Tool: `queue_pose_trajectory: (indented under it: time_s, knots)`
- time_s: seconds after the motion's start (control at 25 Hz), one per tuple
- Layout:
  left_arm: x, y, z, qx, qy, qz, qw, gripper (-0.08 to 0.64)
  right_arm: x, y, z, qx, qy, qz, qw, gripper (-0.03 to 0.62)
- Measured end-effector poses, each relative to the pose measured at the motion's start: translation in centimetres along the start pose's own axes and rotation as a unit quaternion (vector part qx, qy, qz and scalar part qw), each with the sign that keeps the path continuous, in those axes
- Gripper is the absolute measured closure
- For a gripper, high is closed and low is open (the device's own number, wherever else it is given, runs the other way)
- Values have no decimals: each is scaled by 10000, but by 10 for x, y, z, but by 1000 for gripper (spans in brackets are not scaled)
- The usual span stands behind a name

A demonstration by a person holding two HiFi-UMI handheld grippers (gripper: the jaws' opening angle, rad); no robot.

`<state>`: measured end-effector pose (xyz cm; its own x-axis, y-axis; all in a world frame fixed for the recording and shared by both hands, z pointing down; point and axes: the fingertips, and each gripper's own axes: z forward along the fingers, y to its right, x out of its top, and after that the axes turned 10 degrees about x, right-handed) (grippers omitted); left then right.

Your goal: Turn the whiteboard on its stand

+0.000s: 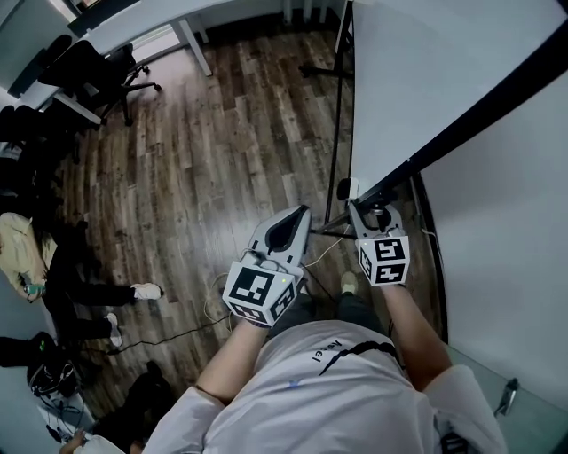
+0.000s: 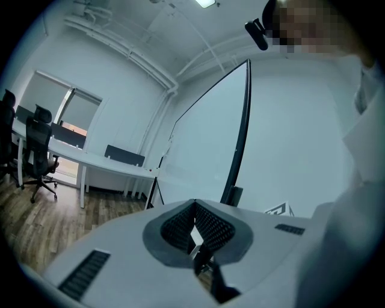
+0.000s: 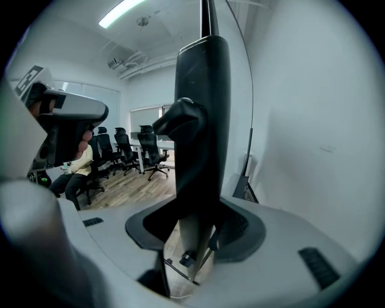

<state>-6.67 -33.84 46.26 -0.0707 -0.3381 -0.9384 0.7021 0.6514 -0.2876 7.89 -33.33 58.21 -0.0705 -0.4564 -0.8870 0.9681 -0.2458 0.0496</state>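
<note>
The whiteboard [image 1: 426, 71] stands at the upper right of the head view, its white panel tilted and its black frame edge [image 1: 479, 115] running diagonally. My right gripper [image 1: 368, 213] is shut on the lower end of that frame. In the right gripper view the black frame bar [image 3: 201, 120] with a locking knob [image 3: 180, 117] fills the gap in the right gripper [image 3: 195, 222]. My left gripper [image 1: 297, 217] hovers just left of it, shut and empty. In its own view the left gripper [image 2: 194, 225] points at the board [image 2: 204, 144].
The thin black stand leg [image 1: 337, 133] runs down to the wood floor. Office chairs [image 1: 106, 71] and a white desk [image 1: 151, 22] stand at the far left. A seated person [image 1: 71, 266] and floor cables [image 1: 177, 332] are at the left; a white wall [image 1: 515, 248] lies at the right.
</note>
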Motion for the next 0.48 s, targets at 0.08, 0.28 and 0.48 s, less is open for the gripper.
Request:
queue_pose_trajectory:
  time_s: [0.08,0.28,0.48]
  knots:
    - [-5,16,-3,-23,2,55,10000,548,-7,0,-7,44,-21,21,10000,413]
    - [-24,50,-14,159,-66,77,9998,548,-22,-12,-25,108,-1,51,9999,413]
    - [-33,97,-29,485,-58,178,9986,548,-27,-24,-44,400,183,-4,9990,408]
